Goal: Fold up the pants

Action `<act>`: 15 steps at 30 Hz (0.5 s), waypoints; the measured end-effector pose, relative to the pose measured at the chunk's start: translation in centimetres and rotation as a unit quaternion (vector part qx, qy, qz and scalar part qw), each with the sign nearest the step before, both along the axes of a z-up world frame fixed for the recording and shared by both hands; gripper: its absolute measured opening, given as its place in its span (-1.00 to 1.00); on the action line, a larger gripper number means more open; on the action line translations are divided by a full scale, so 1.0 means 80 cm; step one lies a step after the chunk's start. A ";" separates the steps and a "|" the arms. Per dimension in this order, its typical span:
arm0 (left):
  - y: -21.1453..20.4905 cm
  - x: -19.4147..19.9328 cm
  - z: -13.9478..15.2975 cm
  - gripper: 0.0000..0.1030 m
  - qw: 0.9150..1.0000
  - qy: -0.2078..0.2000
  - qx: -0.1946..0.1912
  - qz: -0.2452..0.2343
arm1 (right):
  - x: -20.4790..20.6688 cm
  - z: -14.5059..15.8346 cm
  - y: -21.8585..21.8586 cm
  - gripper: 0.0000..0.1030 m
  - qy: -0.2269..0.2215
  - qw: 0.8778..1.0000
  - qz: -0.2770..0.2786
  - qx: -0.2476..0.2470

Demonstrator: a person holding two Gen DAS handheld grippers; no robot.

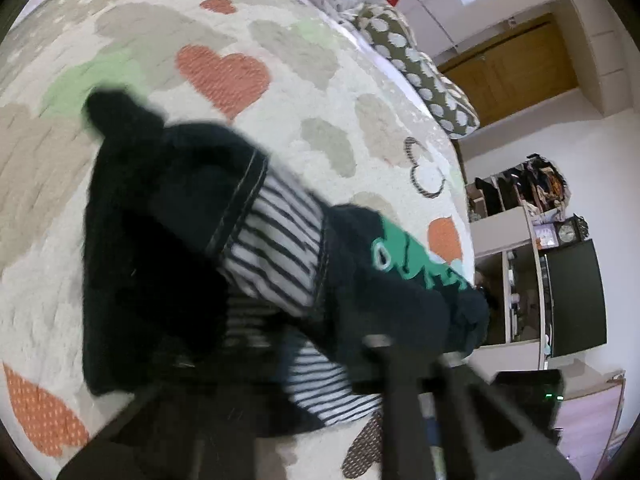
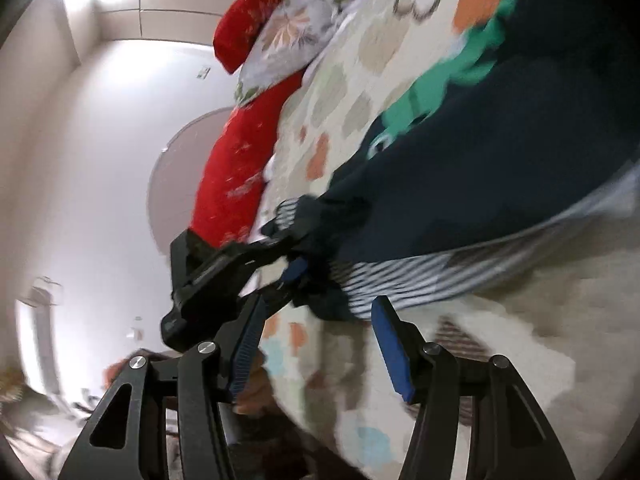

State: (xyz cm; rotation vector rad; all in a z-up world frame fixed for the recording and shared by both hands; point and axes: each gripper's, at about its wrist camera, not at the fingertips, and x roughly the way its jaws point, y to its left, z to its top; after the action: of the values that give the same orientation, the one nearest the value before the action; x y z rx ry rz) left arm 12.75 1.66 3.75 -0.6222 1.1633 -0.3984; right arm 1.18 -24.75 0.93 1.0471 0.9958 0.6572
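Right wrist view: showing right gripper spread wide, holding nothing, nr pants on bedspread. Left gripper pinching pants edge, lifting it. Judging best: keeping cloth taut w/ left, bringing right onto striped hem before folding.

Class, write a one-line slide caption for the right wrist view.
Open right gripper approaches navy pants held by the left gripper over a heart-patterned bedspread.
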 end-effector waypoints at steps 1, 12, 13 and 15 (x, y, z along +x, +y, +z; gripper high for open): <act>0.000 0.001 0.003 -0.90 1.000 -0.005 -0.005 0.001 | 0.003 -0.001 0.005 0.18 0.004 1.000 0.005 0.011; 0.010 -0.008 0.032 -0.91 0.998 -0.054 0.011 0.001 | 0.040 -0.017 -0.018 0.18 0.019 0.993 -0.066 -0.092; 0.011 -0.008 0.032 -0.91 0.998 -0.056 0.013 0.003 | 0.038 -0.013 -0.034 0.18 0.017 0.990 -0.085 -0.112; 0.013 -0.005 0.027 -0.92 0.998 -0.055 0.014 0.010 | 0.036 -0.004 -0.058 0.18 0.012 0.982 -0.111 -0.153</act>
State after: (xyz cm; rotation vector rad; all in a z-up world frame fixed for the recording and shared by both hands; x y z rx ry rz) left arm 12.32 2.67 5.92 -0.5805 1.0561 -0.3944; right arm 4.02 -29.42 0.58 0.8778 0.9485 0.2961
